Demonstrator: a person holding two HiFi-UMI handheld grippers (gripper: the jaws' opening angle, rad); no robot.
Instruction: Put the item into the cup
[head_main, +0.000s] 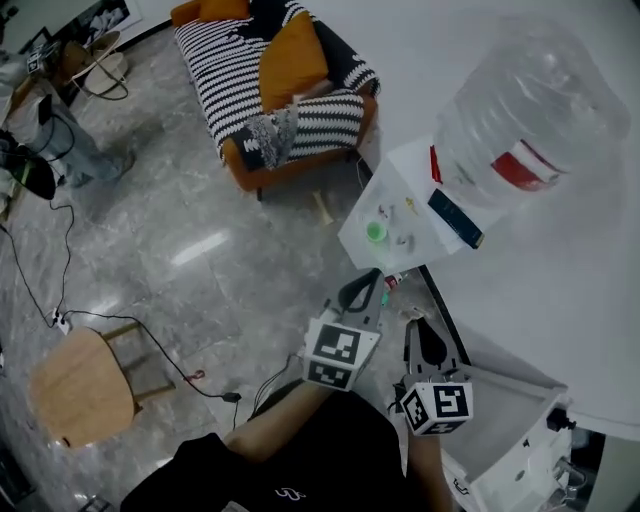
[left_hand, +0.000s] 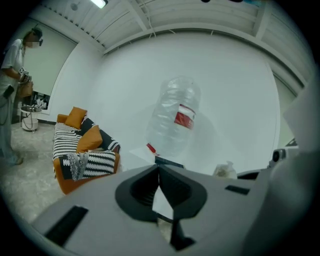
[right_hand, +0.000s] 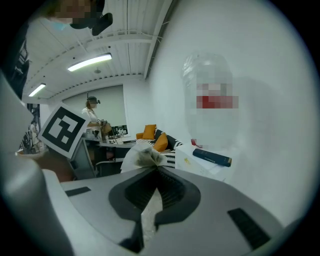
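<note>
My right gripper (head_main: 413, 325) is shut on a small crumpled whitish packet (right_hand: 141, 156), which sticks out past its tips (right_hand: 156, 167). That packet also shows as a pale lump (left_hand: 225, 171) in the left gripper view. My left gripper (head_main: 372, 283) is beside it, jaws closed tip to tip (left_hand: 159, 167) with nothing visible between them. Both point at a white water dispenser (head_main: 400, 215) carrying a big clear bottle (head_main: 520, 120). A small green round thing (head_main: 376, 232) lies on the dispenser's top. I see no clear cup.
A dark blue book (head_main: 455, 218) lies on the dispenser top beside the bottle. A striped sofa with orange cushions (head_main: 280, 80) stands behind, and a wooden stool (head_main: 75, 385) with cables at the left. A white cabinet (head_main: 520, 450) is at lower right. A person (head_main: 60, 130) stands far left.
</note>
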